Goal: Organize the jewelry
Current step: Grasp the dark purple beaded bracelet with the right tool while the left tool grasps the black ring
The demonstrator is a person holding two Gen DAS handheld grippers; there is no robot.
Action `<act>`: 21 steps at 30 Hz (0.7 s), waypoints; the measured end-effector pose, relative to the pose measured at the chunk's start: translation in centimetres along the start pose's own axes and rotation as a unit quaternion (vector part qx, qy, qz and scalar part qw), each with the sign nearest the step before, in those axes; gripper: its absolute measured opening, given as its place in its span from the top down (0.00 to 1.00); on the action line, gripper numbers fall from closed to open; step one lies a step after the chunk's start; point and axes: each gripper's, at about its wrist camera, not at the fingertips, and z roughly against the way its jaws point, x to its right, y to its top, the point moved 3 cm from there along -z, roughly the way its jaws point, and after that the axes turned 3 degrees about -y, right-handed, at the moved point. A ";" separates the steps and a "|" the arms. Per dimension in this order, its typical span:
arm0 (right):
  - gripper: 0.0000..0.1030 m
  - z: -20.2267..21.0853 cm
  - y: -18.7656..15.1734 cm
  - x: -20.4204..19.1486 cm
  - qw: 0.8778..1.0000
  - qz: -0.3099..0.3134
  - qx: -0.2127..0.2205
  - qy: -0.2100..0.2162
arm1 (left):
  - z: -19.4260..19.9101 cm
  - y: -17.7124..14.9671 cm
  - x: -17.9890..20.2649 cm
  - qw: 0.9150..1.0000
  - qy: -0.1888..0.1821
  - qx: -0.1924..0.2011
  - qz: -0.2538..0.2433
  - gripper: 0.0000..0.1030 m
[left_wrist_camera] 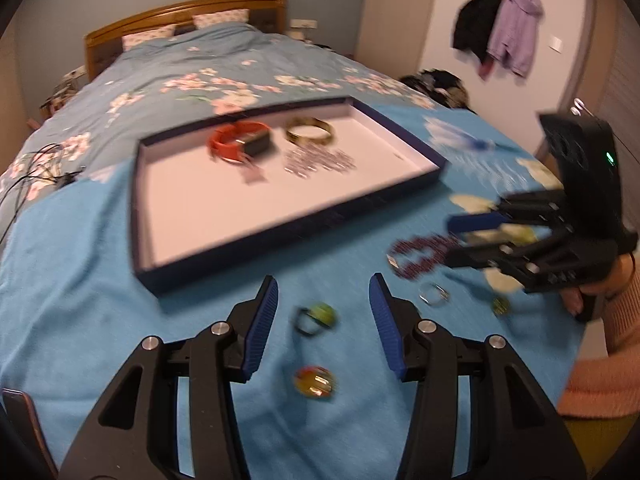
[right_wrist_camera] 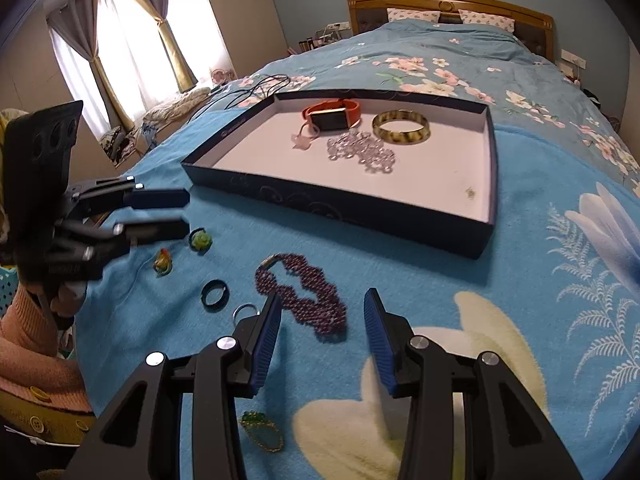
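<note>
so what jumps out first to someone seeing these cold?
The dark blue tray on the blue blanket, holding an orange watch, a gold bangle and clear beads. Then the loose pieces in front of it: a purple beaded bracelet by the open right hand-held gripper, and a green flower ring between the fingers of the open left hand-held gripper.

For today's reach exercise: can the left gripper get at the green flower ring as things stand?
Probably yes. The left gripper has its jaws open, and the green flower ring lies on the blue blanket between them, with nothing in between.
</note>
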 end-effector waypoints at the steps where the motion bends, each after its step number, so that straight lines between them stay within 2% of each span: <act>1: 0.61 0.0 -0.1 -0.1 1.000 0.001 0.000 -0.002 | -0.1 -0.3 0.5 1.000 -0.005 -0.003 -0.004 0.54; 7: 0.62 -0.2 -0.1 -0.3 1.000 0.005 0.000 -0.014 | -1.0 -1.2 2.7 0.999 -0.021 -0.019 -0.027 0.54; 10: 0.70 -0.2 -0.2 -0.6 0.999 0.016 0.000 -0.035 | -1.4 -1.4 3.3 0.999 -0.025 -0.026 -0.033 0.54; 14: 0.79 -0.1 -0.2 -0.3 0.999 0.013 0.000 -0.035 | -2.0 -1.7 4.0 0.998 -0.030 -0.036 -0.043 0.55; 15: 0.85 0.0 -0.2 -0.2 0.999 0.012 0.001 -0.034 | -2.2 -1.7 4.0 0.998 -0.031 -0.037 -0.044 0.56; 21: 0.93 0.0 -0.2 0.0 1.000 0.009 0.001 -0.029 | -3.0 -1.5 4.4 0.997 -0.035 -0.045 -0.049 0.60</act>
